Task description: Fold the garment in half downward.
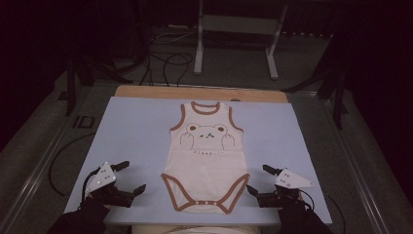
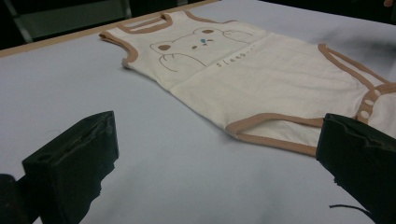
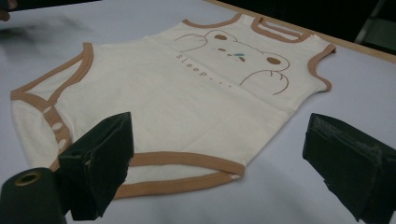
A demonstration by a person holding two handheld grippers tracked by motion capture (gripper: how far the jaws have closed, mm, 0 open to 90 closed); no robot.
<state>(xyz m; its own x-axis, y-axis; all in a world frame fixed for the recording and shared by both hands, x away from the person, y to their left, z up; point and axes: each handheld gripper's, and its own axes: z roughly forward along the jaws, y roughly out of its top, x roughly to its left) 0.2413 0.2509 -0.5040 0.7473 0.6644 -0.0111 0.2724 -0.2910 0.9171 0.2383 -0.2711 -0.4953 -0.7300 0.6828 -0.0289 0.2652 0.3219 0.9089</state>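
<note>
A cream baby bodysuit with brown trim and a bear print lies flat in the middle of the pale blue mat, neck hole toward the far side. My left gripper rests near the front edge, left of the bodysuit's leg opening, open with nothing between its jaws. My right gripper sits at the front right, its jaws open beside the other leg opening. In the left gripper view the bodysuit stretches ahead to the right. The right gripper view has the bodysuit ahead, its brown leg hem between the open jaws.
The mat covers a wooden table whose far edge shows beyond it. Behind the table stand a metal frame and loose cables on the floor. Bare mat lies on both sides of the bodysuit.
</note>
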